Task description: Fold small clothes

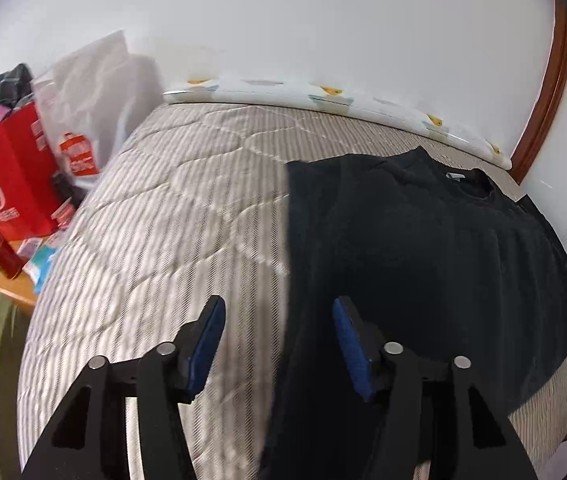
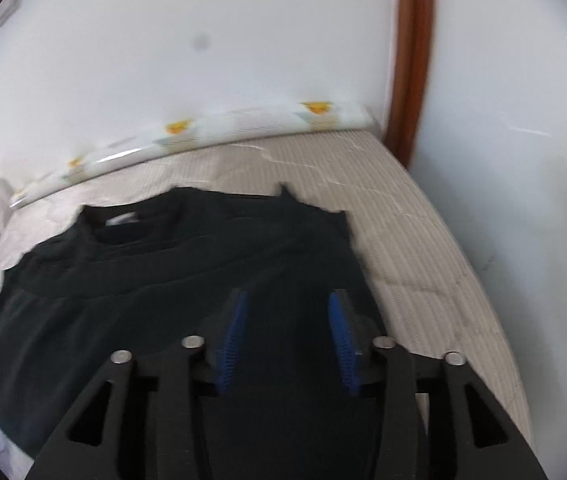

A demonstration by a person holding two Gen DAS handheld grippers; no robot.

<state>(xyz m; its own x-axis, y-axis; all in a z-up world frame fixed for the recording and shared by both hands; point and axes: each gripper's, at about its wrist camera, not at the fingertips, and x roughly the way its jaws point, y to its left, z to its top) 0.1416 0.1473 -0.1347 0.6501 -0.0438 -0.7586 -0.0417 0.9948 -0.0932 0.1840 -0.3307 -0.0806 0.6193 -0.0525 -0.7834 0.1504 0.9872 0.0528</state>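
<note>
Black shirt [image 1: 423, 248] flat on bed [image 1: 155, 216], collar toward wall, long axis running away from cameras. Left gripper [image 1: 279, 340] and right gripper [image 2: 288, 336] jaws apart, empty.

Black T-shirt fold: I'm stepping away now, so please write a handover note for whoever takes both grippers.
Left gripper: open, empty, over the left edge of the black T-shirt.
Right gripper: open, empty, above the shirt's right part.
Shirt lies on the striped mattress, collar toward the wall; its left edge looks straight, possibly already folded in.
Left: remaining folds.
</note>
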